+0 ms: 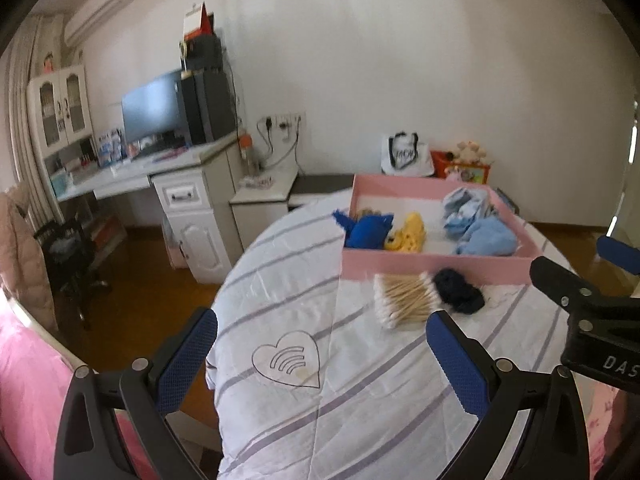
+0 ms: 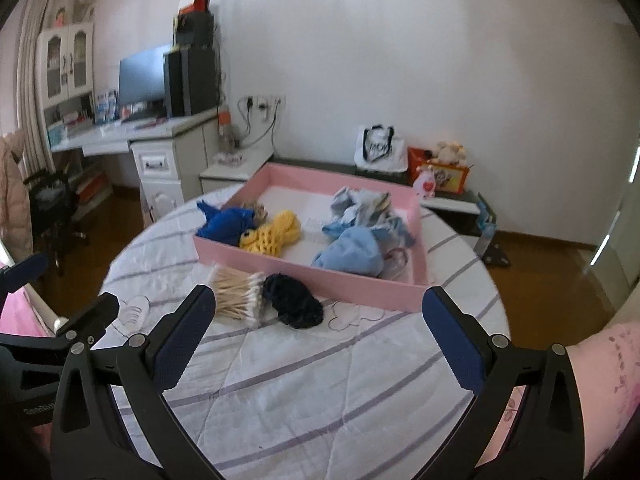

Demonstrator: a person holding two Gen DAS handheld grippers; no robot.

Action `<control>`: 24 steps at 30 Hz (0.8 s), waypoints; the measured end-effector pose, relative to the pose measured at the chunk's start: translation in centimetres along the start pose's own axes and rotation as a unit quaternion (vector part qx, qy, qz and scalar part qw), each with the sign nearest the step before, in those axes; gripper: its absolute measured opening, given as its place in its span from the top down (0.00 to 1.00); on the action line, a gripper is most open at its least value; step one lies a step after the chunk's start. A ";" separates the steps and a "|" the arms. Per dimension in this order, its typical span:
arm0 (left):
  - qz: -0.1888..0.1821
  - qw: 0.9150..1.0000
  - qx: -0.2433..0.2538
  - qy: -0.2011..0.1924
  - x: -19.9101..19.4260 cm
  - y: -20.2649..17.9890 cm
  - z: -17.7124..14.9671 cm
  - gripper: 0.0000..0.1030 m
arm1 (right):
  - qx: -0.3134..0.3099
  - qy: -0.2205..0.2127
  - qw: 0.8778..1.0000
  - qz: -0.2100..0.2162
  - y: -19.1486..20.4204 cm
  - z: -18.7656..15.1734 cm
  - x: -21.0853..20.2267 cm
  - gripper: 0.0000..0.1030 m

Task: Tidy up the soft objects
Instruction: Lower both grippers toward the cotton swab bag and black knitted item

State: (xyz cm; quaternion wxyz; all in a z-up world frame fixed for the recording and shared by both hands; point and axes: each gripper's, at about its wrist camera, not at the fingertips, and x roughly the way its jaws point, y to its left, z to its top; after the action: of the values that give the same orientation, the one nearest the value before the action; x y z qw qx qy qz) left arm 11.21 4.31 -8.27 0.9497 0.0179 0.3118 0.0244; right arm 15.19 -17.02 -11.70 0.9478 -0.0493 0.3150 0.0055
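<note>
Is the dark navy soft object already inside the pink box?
No, the dark navy soft object lies on the striped cover in front of the pink box, beside the cotton swabs.

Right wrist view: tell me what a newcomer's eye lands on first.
The pink tray on the striped bedspread, holding blue, yellow and pale blue soft things. Just in front of it lie a bundle of cotton swabs and a dark fuzzy item, touching. Both hand-held grippers gape open, empty.
</note>
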 end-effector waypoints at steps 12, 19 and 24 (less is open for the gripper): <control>-0.003 0.998 -0.022 0.062 8.0 3.1 -0.1 0.00 | -0.019 0.091 0.995 -0.019 1.7 -0.9 8.9 0.00; -0.009 0.996 -0.027 0.080 11.6 3.6 -0.5 0.00 | -0.021 0.122 0.992 -0.012 1.6 -1.5 11.6 0.11; -0.017 0.996 -0.025 0.085 12.9 3.8 -0.6 0.00 | -0.033 0.131 0.991 -0.008 1.9 -1.8 12.6 0.12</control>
State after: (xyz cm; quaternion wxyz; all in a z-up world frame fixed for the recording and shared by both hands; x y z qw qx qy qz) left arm 21.06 8.84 -16.21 0.9199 -0.0131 0.3914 0.0180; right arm 24.13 -15.58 -20.78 0.8963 -0.0834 0.4356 0.0020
